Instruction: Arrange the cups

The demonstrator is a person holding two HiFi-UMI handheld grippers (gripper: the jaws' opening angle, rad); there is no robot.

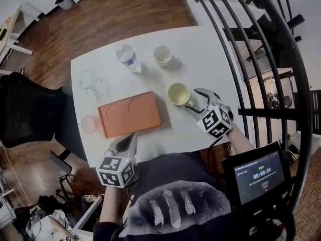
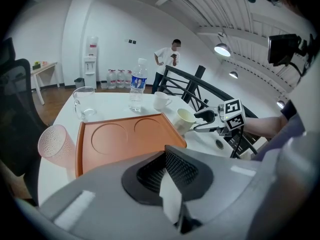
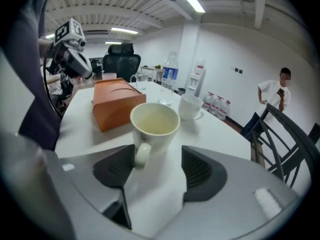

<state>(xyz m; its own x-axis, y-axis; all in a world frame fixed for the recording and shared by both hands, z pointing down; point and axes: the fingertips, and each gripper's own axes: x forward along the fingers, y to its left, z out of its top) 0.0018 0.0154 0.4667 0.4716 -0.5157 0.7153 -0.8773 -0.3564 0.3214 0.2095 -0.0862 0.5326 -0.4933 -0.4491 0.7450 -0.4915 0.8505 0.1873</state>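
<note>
A cream cup (image 1: 177,93) stands on the white table (image 1: 210,59) just right of the orange tray (image 1: 129,114), which has two round recesses. My right gripper (image 1: 196,100) is open around the cup's handle (image 3: 141,153); its pads (image 3: 202,170) stand apart from it. A second white cup (image 1: 163,55) stands farther back, and a pink cup (image 1: 89,124) sits at the tray's left end. My left gripper (image 1: 131,137) is shut and empty, hovering at the table's near edge in front of the tray (image 2: 125,139).
A water bottle (image 1: 128,57) and a clear glass mug (image 1: 89,81) stand behind the tray. A black railing (image 1: 251,44) runs along the table's right side and a black office chair (image 1: 25,109) stands at the left. A person (image 2: 167,59) stands far back.
</note>
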